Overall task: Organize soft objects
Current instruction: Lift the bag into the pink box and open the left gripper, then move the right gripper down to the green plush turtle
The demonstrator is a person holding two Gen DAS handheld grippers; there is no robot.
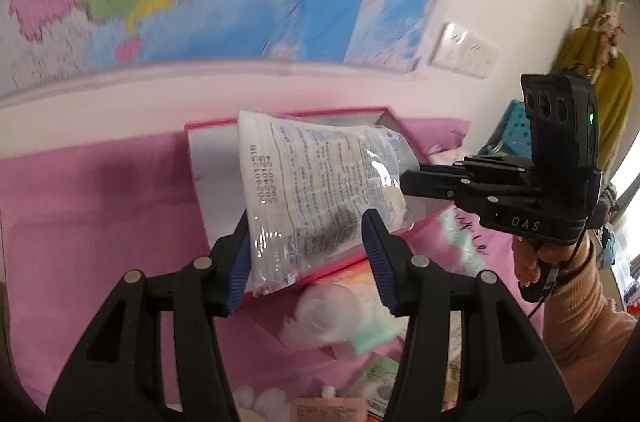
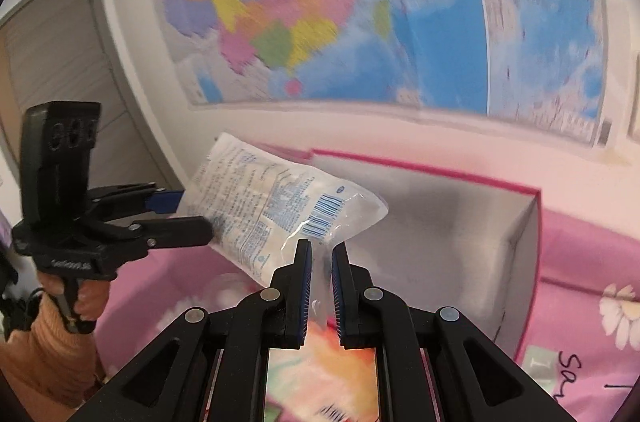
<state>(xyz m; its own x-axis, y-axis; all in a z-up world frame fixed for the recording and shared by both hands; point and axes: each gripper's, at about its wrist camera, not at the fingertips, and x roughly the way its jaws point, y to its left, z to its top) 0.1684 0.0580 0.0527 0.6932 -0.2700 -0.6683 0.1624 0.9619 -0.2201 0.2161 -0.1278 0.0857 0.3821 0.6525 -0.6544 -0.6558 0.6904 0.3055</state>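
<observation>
A clear plastic bag of white cotton pads with blue print (image 1: 320, 182) hangs in the air over an open pink box (image 1: 216, 158). My right gripper (image 2: 320, 262) is shut on the bag's thin edge (image 2: 280, 206); it shows from the side in the left wrist view (image 1: 416, 178). My left gripper (image 1: 308, 258) has its jaws wide apart around the bag's lower end, one blue pad touching its edge. It shows in the right wrist view (image 2: 188, 214) at the bag's left end. The box (image 2: 440, 246) has a grey inside.
Pink bedding (image 1: 80, 222) lies under everything. Soft packets and a round pad pack (image 1: 320, 322) lie in front of the box, cotton balls (image 1: 260, 398) lower down. A colourful map (image 2: 320, 2) hangs on the wall behind. A door (image 2: 60, 82) stands at left.
</observation>
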